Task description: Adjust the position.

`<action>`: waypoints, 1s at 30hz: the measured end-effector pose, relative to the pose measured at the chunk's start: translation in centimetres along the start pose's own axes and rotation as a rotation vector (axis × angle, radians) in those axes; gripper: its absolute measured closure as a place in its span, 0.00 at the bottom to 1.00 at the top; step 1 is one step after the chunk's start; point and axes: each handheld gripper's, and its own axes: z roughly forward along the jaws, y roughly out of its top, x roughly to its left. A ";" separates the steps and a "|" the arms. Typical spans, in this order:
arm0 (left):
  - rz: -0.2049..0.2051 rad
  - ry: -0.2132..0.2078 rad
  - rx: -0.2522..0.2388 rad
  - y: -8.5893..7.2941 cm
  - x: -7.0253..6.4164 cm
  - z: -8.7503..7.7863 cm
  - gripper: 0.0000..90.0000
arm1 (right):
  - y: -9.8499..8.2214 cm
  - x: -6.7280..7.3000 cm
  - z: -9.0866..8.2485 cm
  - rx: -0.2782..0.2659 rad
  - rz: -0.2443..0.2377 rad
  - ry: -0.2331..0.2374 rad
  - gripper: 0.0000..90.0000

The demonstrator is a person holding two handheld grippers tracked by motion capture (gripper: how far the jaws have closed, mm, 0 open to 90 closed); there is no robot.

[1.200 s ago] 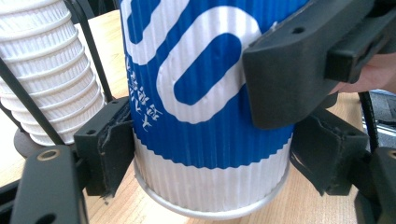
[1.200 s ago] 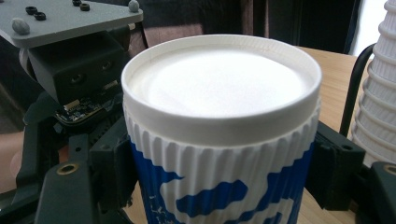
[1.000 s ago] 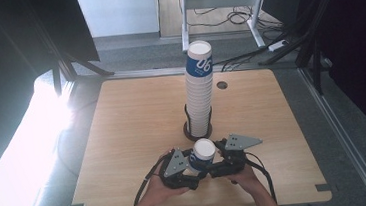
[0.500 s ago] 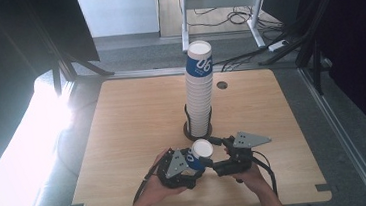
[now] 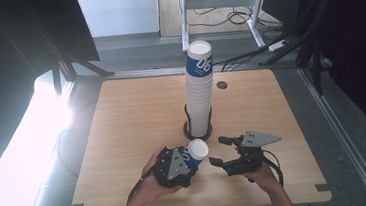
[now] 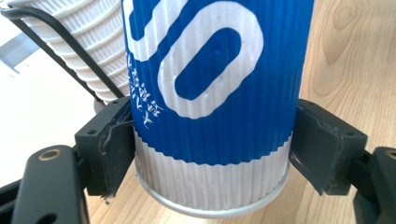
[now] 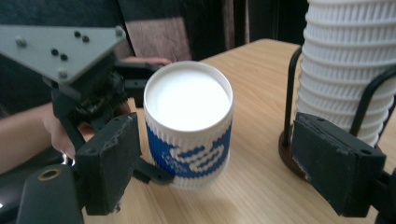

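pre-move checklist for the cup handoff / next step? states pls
1. Left gripper clamped on the blue and white cup: ok, both pads press its ribbed wall near the base in the left gripper view.
2. Right gripper free of the cup: ok, its jaws have just been opening and now stand apart from the cup, nothing between the pads.
3. Cup upright: not ok, it tilts toward the right gripper in the high view.
4. Cup stack seated in its black wire holder: ok, upright.
5. Cup empty: cannot tell, its mouth reads plain white.
6. Table bare around the hands: ok.
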 end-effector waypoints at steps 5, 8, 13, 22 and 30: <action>0.032 0.016 0.034 -0.1 -0.2 0.2 0.22 | -0.3 0.0 0.0 0.051 -0.012 -0.009 0.18; 0.064 0.037 0.056 0.0 -0.5 0.3 0.22 | -0.3 0.0 0.0 0.082 -0.026 -0.009 0.18; 0.108 0.053 0.089 0.2 -0.8 0.3 0.22 | -0.4 0.0 0.2 0.120 -0.026 -0.010 0.18; 0.243 0.126 0.151 0.7 -2.1 0.4 0.22 | -0.8 0.5 1.6 0.163 -0.024 0.024 0.18; 0.318 0.155 0.173 1.0 -3.1 0.6 0.22 | -1.0 0.8 2.3 0.176 -0.021 0.054 0.18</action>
